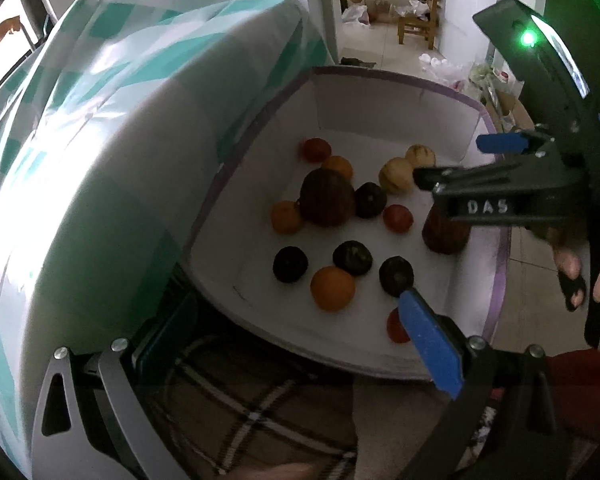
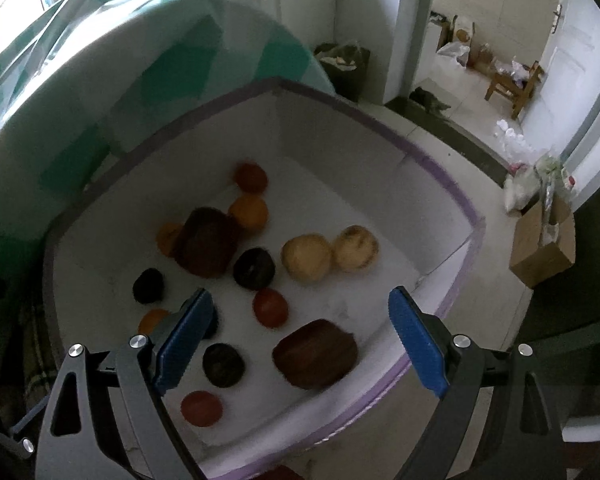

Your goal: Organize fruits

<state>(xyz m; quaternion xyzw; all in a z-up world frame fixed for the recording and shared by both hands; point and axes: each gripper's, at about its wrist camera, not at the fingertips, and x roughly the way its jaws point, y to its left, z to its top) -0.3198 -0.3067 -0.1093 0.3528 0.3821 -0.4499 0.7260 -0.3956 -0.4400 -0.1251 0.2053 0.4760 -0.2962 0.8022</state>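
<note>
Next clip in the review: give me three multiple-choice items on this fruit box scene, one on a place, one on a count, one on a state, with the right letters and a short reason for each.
1. Where do the two pale yellow fruits lie?
A. Side by side inside the white box
B. On the floor beside the box
C. On the wooden chair

2. How many pale yellow fruits are in the box?
A. One
B. Two
C. Five

3. How are the fingers of the right gripper set?
A. Shut on a tomato
B. Shut with nothing between them
C. Spread wide, holding nothing

Answers:
1 A: the pale yellow fruits sit next to each other on the floor of the white box.
2 B: just that pair shows, in both wrist views.
3 C: the right gripper hangs above the box with its blue fingers far apart and no fruit pressed between them.
</note>
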